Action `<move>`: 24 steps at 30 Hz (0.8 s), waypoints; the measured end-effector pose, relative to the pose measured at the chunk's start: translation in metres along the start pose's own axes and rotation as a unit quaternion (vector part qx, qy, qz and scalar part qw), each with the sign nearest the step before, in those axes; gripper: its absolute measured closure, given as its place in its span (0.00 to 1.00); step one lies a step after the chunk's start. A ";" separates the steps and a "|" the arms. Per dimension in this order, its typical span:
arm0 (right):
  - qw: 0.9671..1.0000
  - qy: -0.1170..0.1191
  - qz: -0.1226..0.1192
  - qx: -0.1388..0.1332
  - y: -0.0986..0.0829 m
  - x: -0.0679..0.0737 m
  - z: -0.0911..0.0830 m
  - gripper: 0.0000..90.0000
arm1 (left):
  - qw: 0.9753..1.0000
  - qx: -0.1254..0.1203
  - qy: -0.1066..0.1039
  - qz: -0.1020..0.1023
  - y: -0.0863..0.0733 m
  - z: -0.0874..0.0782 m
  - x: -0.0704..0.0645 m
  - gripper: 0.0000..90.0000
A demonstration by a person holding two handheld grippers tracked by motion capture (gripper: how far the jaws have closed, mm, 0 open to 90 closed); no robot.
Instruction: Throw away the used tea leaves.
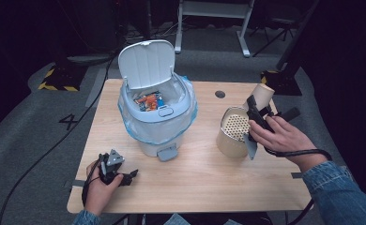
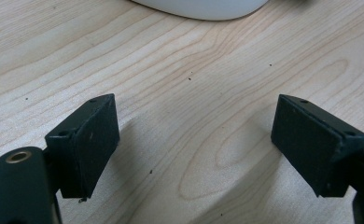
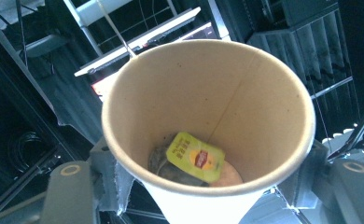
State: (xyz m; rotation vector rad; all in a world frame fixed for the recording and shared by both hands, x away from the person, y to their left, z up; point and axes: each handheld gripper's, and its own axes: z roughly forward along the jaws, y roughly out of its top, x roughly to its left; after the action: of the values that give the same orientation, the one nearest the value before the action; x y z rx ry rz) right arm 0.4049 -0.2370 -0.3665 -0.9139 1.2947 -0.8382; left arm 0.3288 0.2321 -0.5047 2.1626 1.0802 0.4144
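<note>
My right gripper point(image 1: 257, 107) is shut on a tan paper cup point(image 1: 264, 93), held tilted in the air just behind a cream canister point(image 1: 227, 142) with a perforated insert point(image 1: 237, 125). In the right gripper view the cup point(image 3: 245, 88) sits between the jaws of the right gripper point(image 3: 208, 198), mouth toward the camera. A used tea bag with a yellow tag point(image 3: 195, 157) lies at its bottom. A white pedal bin point(image 1: 149, 143) stands mid-table, lid point(image 1: 146, 63) up, wrappers point(image 1: 148, 101) inside. My left gripper point(image 1: 132, 175) rests open at the table's front left; its jaws point(image 2: 194, 140) hold nothing.
The wooden table point(image 1: 200, 180) has bare room in front of the bin and the canister. The bin's base point(image 2: 203, 7) shows just beyond the left jaws. A round cable hole point(image 1: 220, 94) lies behind the canister. Cables, desk legs and dark gear stand on the floor beyond.
</note>
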 end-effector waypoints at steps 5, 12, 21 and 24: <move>1.000 0.001 0.002 0.008 -0.001 -0.002 0.000 0.37 | 1.000 0.000 0.000 0.000 0.000 0.000 0.000 0.17; 1.000 0.001 0.002 0.014 -0.003 -0.002 0.001 0.37 | 1.000 0.000 0.000 0.000 0.000 0.000 0.000 0.17; 1.000 0.000 0.010 0.013 -0.004 -0.003 0.000 0.37 | 1.000 0.000 0.000 0.000 0.000 0.000 0.000 0.17; 0.999 0.005 0.032 0.008 -0.007 -0.004 0.000 0.37 | 1.000 0.000 0.000 0.000 0.000 0.000 0.000 0.17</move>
State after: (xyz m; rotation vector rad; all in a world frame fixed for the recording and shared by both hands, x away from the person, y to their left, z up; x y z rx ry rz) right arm 0.4045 -0.2365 -0.3585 -0.8519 1.3177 -0.8042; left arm 0.3288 0.2321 -0.5047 2.1626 1.0794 0.4148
